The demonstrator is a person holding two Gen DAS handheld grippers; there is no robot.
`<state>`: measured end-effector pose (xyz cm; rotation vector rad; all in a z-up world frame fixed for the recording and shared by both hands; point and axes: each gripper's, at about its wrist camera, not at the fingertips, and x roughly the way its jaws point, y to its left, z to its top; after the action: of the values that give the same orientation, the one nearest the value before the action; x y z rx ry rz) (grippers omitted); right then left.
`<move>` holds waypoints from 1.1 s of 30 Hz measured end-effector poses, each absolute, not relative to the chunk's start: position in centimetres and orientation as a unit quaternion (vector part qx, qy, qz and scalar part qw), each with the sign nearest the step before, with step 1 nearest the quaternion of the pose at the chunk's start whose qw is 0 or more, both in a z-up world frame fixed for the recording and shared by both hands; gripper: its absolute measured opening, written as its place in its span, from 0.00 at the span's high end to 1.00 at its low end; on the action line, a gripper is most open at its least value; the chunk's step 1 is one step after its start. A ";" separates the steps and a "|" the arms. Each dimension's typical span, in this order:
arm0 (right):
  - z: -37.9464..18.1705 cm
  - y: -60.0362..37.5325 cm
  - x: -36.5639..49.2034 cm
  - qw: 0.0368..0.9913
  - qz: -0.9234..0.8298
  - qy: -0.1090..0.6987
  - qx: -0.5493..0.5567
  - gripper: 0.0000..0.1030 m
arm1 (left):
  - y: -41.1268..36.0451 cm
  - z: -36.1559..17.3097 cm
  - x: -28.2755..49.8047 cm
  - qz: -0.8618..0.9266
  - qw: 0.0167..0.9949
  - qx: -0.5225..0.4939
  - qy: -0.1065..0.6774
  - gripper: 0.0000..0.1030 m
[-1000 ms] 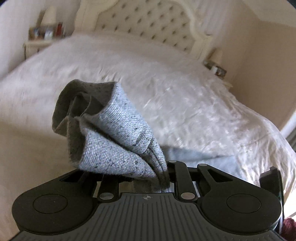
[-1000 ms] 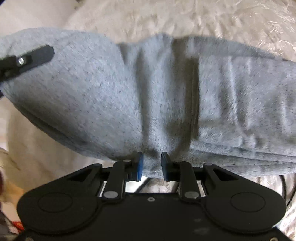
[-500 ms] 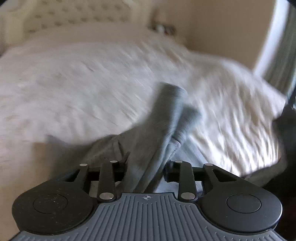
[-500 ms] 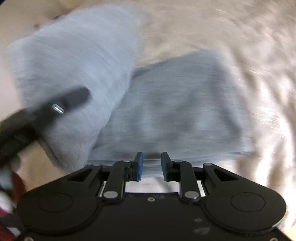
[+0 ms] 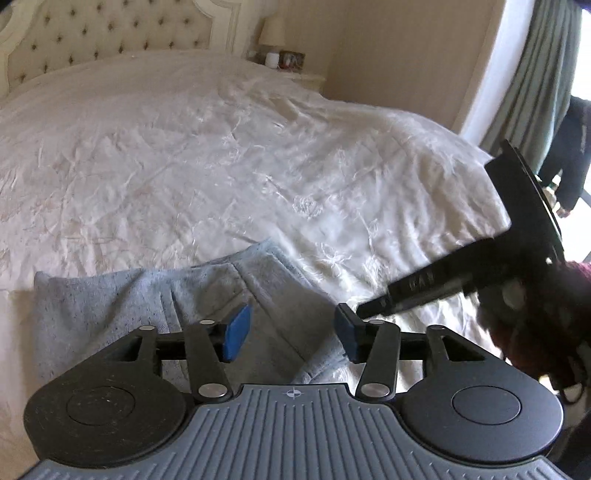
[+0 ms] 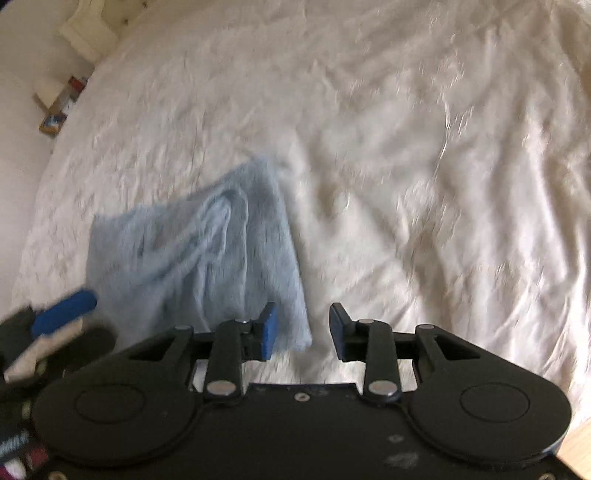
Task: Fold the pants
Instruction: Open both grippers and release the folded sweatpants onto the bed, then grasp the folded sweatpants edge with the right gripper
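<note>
The grey pants (image 5: pixel 147 295) lie folded into a compact bundle on the cream bedspread (image 5: pixel 221 147), near the front edge. My left gripper (image 5: pixel 291 334) is open and empty, just above the bundle's near side. In the right wrist view the pants (image 6: pixel 195 258) lie flat left of centre. My right gripper (image 6: pixel 303 330) is open and empty, hovering by the bundle's near right corner. The right gripper's body (image 5: pixel 480 273) shows at the right of the left wrist view; the left gripper's blue fingertip (image 6: pixel 66 312) shows at the left of the right wrist view.
A tufted cream headboard (image 5: pixel 92 33) stands at the far end. A nightstand with a lamp and small items (image 5: pixel 284 61) is by the wall. Grey-green curtains (image 5: pixel 535 74) hang at the right. Another nightstand (image 6: pixel 59 107) shows in the right wrist view.
Both grippers have let go of the pants and opened. The pants dropped from being held up to lying folded on the bed. Both grippers have drawn back.
</note>
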<state>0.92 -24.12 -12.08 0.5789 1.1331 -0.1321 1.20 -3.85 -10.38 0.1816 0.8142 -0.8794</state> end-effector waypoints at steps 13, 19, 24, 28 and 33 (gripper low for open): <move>-10.9 -21.2 7.3 0.818 0.014 0.507 0.273 0.30 | -5.7 -15.8 3.6 -0.366 0.782 0.052 0.502 0.42; -12.9 -20.1 7.5 0.803 0.023 0.532 0.268 0.26 | 0.3 -13.7 2.8 -0.288 0.827 0.003 0.483 0.42; -15.1 -19.3 7.6 0.789 0.022 0.550 0.275 0.24 | 5.5 -13.7 2.8 -0.197 0.846 -0.037 0.495 0.42; -15.3 -18.6 7.6 0.789 0.027 0.548 0.277 0.24 | 8.6 -13.4 3.2 -0.138 0.851 -0.069 0.502 0.42; -15.2 -17.0 8.0 0.780 0.060 0.560 0.275 0.45 | 10.7 -12.6 3.3 -0.108 0.851 -0.100 0.504 0.42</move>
<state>8.00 -16.99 -15.16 0.5943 1.2093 0.1291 3.29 10.67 -12.63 -0.2101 1.0601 -0.2271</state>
